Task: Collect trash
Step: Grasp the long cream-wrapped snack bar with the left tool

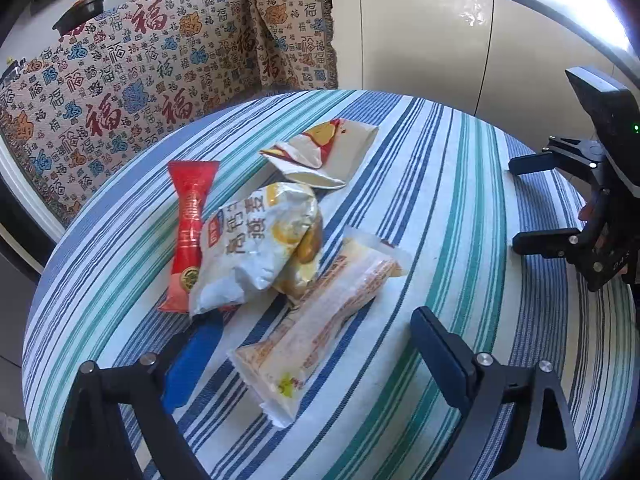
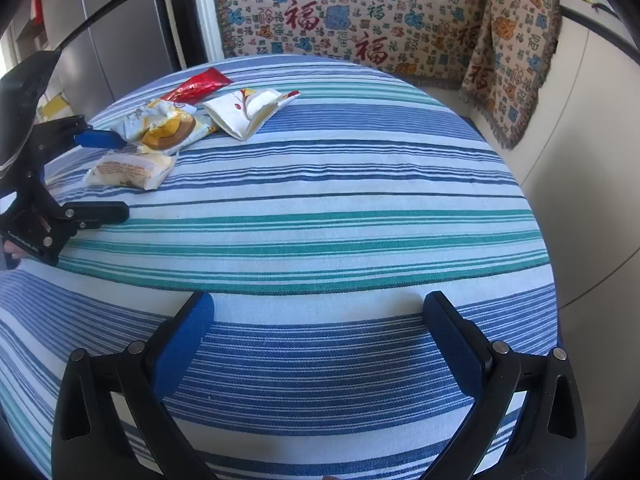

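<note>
A: Our left tool (image 1: 308, 356) stands wide open, its pads either side of the long pale wrapper (image 1: 316, 320), which lies flat on the bench (image 1: 440, 200); we grip nothing.

B: Our right tool (image 2: 320, 344) is open too, empty, over bare striped cloth (image 2: 320, 220) at the near edge.

A: Just beyond the long wrapper we see the crumpled white-and-yellow packet (image 1: 260, 248), lying over the red wrapper (image 1: 190, 232) on its left.

B: Farther off lies the folded white wrapper (image 1: 324, 156). All four sit on the left part of the bench, with the patterned throw (image 2: 360, 20) behind.
</note>
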